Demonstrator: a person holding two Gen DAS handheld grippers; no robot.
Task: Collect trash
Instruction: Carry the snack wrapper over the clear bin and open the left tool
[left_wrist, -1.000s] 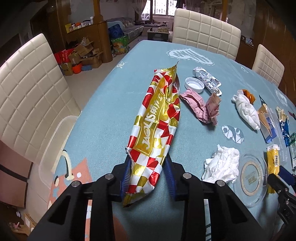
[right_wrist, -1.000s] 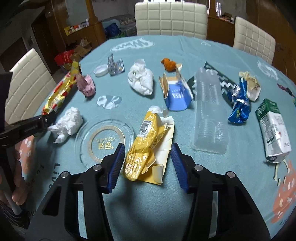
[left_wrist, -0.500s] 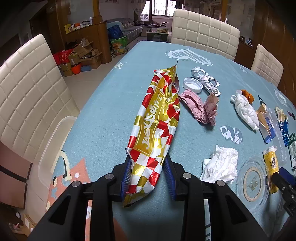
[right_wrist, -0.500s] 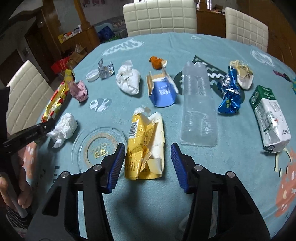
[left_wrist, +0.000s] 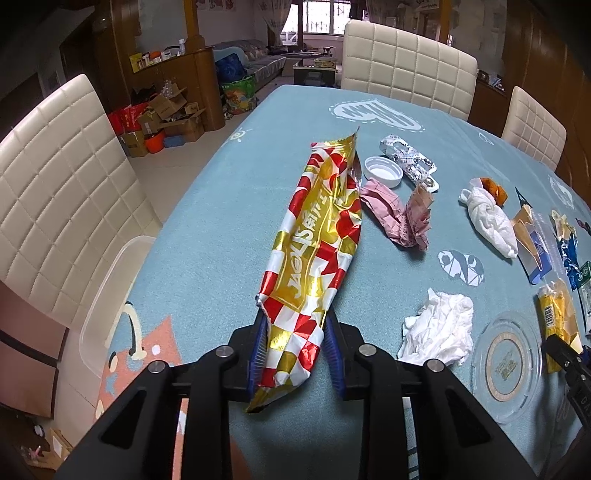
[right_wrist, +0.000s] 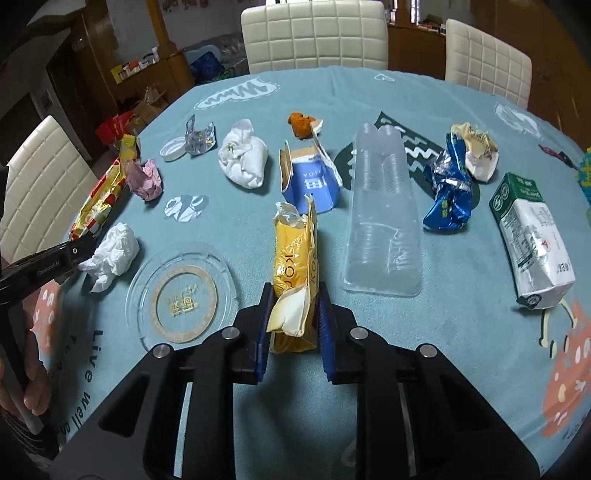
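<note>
Tongs both grip: left tongs (left_wrist: 295, 354) closing on the red-gold snack wrapper (left_wrist: 314, 251), right tongs (right_wrist: 291, 321) clamped on the yellow packet (right_wrist: 293, 258), while tissues, cartons and lids litter the table (right_wrist: 461, 332).

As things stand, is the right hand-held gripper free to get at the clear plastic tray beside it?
Probably not yet. The right hand-held gripper is shut on the crumpled yellow wrapper. The clear plastic tray lies unobstructed on the table to its right, but the jaws are occupied.
</note>
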